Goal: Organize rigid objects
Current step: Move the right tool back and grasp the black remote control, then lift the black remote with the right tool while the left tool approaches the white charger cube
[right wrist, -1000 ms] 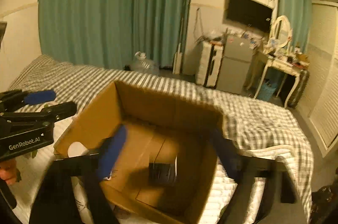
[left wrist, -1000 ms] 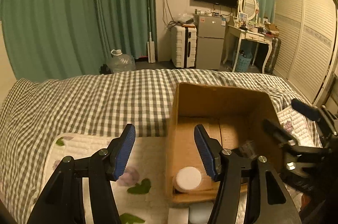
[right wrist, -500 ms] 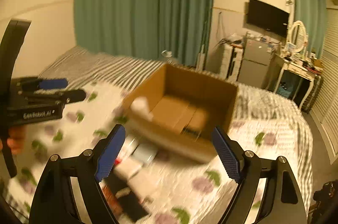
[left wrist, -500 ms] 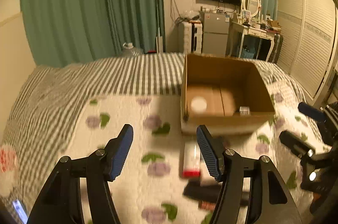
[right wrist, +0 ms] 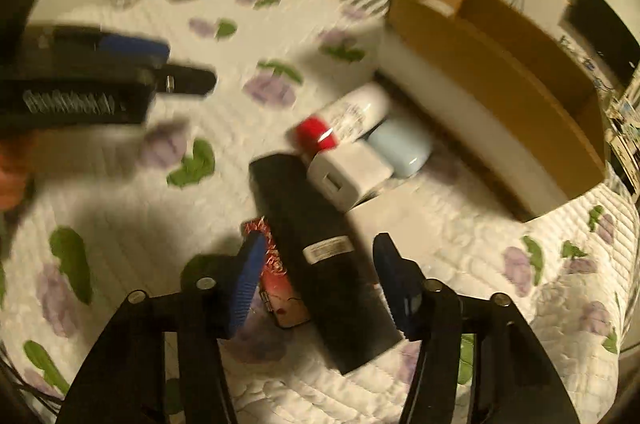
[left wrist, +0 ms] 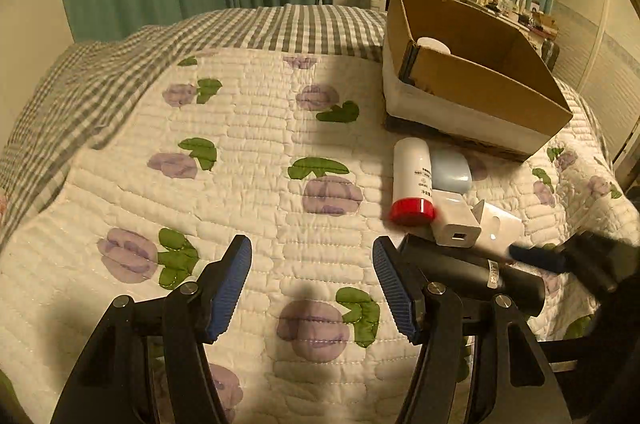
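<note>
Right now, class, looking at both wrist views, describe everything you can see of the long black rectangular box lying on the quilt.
The long black rectangular box looks matt, smooth and hard, with a small pale label across its top. It lies flat on the floral quilt, slanting away from the right gripper, whose blue-padded jaws have just been closing and straddle its near part without visibly pressing it. A white charger block sits against its far end; a red patterned case lies alongside, partly under it.
</note>
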Motion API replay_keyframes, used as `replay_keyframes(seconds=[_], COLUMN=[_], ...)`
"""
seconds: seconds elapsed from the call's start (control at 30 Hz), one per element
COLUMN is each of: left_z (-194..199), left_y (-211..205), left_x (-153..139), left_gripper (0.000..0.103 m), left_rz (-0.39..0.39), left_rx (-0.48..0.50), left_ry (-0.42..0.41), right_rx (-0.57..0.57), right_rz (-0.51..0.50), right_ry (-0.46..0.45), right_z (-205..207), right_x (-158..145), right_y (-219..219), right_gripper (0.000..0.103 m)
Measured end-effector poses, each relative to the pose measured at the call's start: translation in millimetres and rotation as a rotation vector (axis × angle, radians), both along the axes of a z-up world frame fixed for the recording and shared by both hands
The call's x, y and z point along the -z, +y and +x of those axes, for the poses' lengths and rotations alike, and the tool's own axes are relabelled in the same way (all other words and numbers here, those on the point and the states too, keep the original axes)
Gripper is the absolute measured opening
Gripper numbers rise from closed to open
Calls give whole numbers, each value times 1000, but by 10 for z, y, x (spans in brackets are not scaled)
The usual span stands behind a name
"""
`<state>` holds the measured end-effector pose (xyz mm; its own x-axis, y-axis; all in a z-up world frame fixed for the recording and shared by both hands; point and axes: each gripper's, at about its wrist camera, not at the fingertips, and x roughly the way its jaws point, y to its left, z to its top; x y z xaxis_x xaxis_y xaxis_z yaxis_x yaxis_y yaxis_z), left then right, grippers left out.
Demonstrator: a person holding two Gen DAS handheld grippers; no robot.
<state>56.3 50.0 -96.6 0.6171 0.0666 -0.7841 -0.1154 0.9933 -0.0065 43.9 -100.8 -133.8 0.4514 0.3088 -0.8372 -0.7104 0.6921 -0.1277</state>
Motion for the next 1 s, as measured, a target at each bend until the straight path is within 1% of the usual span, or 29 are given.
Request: replay_keyframes(seconds=[0.17, 0.33, 0.4, 0.53, 0.6, 0.73, 0.9, 1.0], left_z=[10, -2, -5, -16, -16, -2, 3, 15], left_y=[59, 55, 57, 73, 71, 28, -92, -171], left_x=[-12, -7, -6, -3, 3, 32, 35, 40], left_gripper=[66, 66, 66, 66, 66, 66, 66, 66], left_rz=[-32, -41, -35, -23, -16, 8, 38, 49], left_rx=[3, 7, 1, -19, -25, -22, 6, 22], left_ry=[-2, -1, 0, 1, 2, 11, 17, 23], right_rx=[16, 50, 57, 80, 87, 128, 178, 197], right_rz=[2, 33, 37, 55, 68, 134, 186, 236], right_ry=[43, 97, 104, 120, 113, 97, 75, 46], right_z=[133, 263, 299, 186, 97, 9, 12, 16], right_x=[89, 188, 190, 72, 4, -186, -368, -524], right_y=[46, 107, 124, 10, -67, -264, -467, -602], right_gripper=[50, 51, 51, 43, 42, 40, 37, 33])
